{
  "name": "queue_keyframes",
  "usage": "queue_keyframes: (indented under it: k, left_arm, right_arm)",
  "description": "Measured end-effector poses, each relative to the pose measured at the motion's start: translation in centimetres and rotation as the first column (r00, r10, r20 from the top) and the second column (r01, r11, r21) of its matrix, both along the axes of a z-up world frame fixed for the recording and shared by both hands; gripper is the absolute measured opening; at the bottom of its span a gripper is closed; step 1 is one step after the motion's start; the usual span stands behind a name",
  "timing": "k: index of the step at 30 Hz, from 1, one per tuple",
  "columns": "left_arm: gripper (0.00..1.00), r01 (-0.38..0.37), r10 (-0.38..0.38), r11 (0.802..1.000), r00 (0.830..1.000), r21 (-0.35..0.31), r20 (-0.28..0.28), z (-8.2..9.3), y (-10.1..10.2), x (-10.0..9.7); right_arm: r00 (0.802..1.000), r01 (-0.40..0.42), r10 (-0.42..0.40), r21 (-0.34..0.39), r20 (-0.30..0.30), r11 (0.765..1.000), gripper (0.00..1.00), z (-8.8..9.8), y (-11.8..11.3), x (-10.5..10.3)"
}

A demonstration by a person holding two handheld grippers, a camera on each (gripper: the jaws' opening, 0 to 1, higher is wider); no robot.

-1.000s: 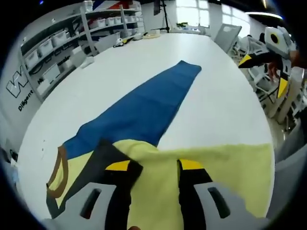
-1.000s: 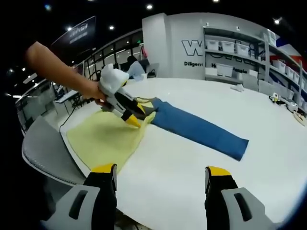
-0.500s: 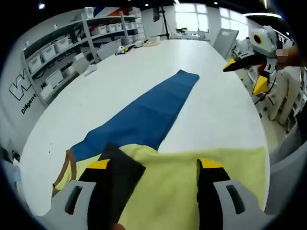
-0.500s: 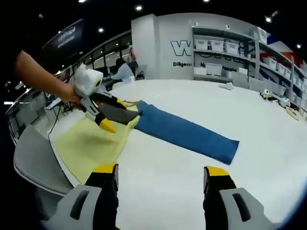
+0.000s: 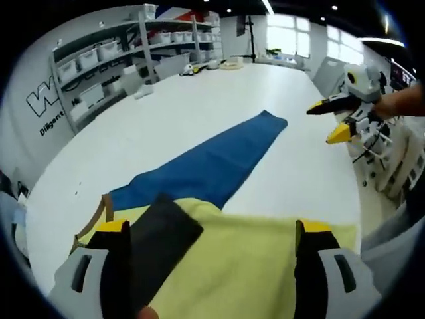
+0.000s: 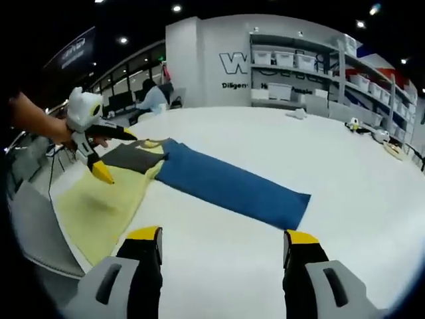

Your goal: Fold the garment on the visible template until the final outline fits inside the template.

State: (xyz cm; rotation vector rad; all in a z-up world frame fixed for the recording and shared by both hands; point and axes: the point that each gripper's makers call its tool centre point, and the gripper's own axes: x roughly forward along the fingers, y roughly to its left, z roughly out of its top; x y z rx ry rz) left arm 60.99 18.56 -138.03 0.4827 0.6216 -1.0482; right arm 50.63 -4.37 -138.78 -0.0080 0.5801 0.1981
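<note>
Nearest, in the left gripper view, the left gripper [image 5: 212,249] stands with its jaws spread wide and nothing between them, hovering over the yellow part of the garment [image 5: 246,259]. That yellow cloth looks thin, matte and limp, lying flat on the white tabletop [image 5: 199,113]; it should weigh little, slide easily on the smooth surface and sag if lifted by one point, so a corner or hem edge is probably the best hold. A dark grey panel [image 5: 163,229] and a brown-trimmed edge [image 5: 103,212] lie by the left jaw. Beyond, a long blue strip [image 5: 219,159] tapers away, soft and slightly creased. The right gripper [image 6: 219,256] is also spread and empty, well apart from the cloth. Farther off stand shelves with bins [image 6: 299,73].
</note>
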Motion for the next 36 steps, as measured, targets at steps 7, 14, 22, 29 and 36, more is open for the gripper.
queue_keyframes:
  k: [7,14,22,29,36]
  left_arm:
    - [0.99,0.08,-0.082,0.996,0.994,0.03,0.075,1.0,0.7,-1.0]
    - [0.99,0.073,-0.074,0.997,0.995,0.023,0.067,1.5,2.5,-1.5]
    - [0.99,0.082,-0.082,0.997,0.996,0.004,0.042,2.0,4.1,-3.2]
    - [0.99,0.059,-0.059,0.998,0.998,-0.005,0.027,2.3,6.2,-4.4]
    - [0.99,0.028,-0.028,1.0,0.999,-0.011,0.018,2.9,8.0,-5.0]
  right_arm:
    - [0.999,0.047,-0.047,0.009,-0.015,0.999,0.72,-0.7,-1.8,1.7]
    - [0.996,0.081,-0.083,-0.047,-0.043,0.996,0.68,-1.8,-3.6,3.0]
    - [0.982,0.161,-0.163,-0.031,-0.092,0.986,0.56,-3.5,-5.5,4.1]
    - [0.972,0.188,-0.202,-0.114,-0.123,0.975,0.42,-4.6,-7.0,4.9]
    - [0.953,0.259,-0.268,-0.076,-0.145,0.963,0.41,-4.8,-7.9,5.7]
